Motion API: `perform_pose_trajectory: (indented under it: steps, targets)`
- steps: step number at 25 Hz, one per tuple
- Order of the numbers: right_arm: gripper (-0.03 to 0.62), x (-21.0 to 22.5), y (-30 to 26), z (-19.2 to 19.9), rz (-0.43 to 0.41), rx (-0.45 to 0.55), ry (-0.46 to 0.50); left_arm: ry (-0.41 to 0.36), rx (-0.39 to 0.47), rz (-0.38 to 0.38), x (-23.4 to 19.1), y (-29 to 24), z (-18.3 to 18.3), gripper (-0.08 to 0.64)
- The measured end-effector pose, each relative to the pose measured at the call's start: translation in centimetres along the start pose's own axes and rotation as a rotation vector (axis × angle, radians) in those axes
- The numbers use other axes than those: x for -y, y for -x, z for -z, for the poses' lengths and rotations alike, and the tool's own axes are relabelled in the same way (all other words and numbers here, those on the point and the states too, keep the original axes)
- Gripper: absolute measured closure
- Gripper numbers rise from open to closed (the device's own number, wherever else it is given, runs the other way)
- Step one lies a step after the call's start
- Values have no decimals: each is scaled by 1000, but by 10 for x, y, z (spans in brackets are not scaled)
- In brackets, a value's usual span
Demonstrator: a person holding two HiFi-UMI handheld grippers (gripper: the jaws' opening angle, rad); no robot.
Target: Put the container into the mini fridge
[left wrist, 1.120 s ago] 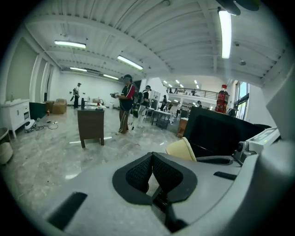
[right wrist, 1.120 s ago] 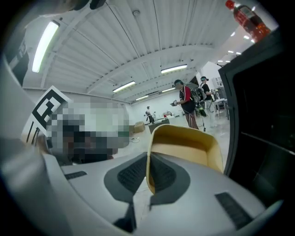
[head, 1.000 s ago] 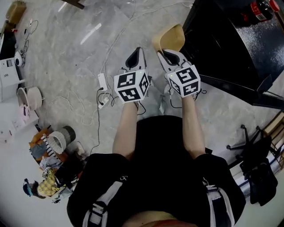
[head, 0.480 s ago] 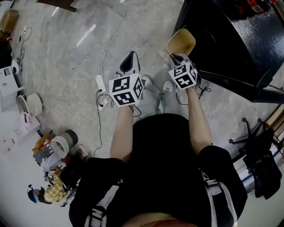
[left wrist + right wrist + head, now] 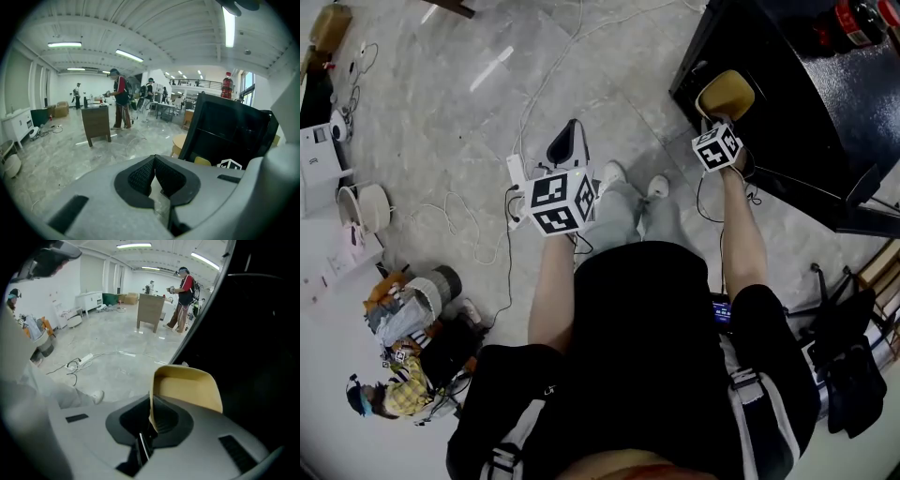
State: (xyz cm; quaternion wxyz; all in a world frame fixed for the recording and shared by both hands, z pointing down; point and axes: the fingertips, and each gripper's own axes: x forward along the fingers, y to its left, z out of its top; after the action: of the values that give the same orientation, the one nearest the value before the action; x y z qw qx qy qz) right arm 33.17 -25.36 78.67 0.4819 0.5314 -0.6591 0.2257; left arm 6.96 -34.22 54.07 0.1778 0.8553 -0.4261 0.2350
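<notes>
My right gripper (image 5: pixel 718 118) is shut on the near rim of a tan, open-topped container (image 5: pixel 725 95), held at the dark opening of the black mini fridge (image 5: pixel 787 89). In the right gripper view the container (image 5: pixel 187 387) stands up from the jaws of this gripper (image 5: pixel 152 420), with the fridge's black inside (image 5: pixel 262 333) just to its right. My left gripper (image 5: pixel 568 143) hangs over the floor to the left, apart from the fridge. Its jaws are shut on nothing (image 5: pixel 153 160). The left gripper view shows the fridge (image 5: pixel 225 133) with a red bottle (image 5: pixel 227 86) on top.
A white power strip (image 5: pixel 516 174) and loose cables lie on the marble floor near the person's shoes (image 5: pixel 609 173). Bags and clutter (image 5: pixel 412 314) sit at the lower left, a black office chair (image 5: pixel 848 352) at the lower right. A wooden cabinet (image 5: pixel 96 124) and people stand farther off.
My right gripper has carried the container right and forward, from over the floor up to the fridge's opening. The left gripper has stayed low at the left.
</notes>
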Motion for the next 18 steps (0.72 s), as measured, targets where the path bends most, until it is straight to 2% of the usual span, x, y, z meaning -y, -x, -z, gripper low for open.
perform_pose_trajectory:
  steps: [11,14,18]
  targets:
    - [574,54,-33,26,114,-100,-35,-26,-41,-21,-9,15,13,555]
    - [572,65,-30,21,167,-74,-57,-32,-41,-17,-7,14,12,555]
    - [552,62,-22,10,192,-19,-133,-38,-17,2,4,7,5,555]
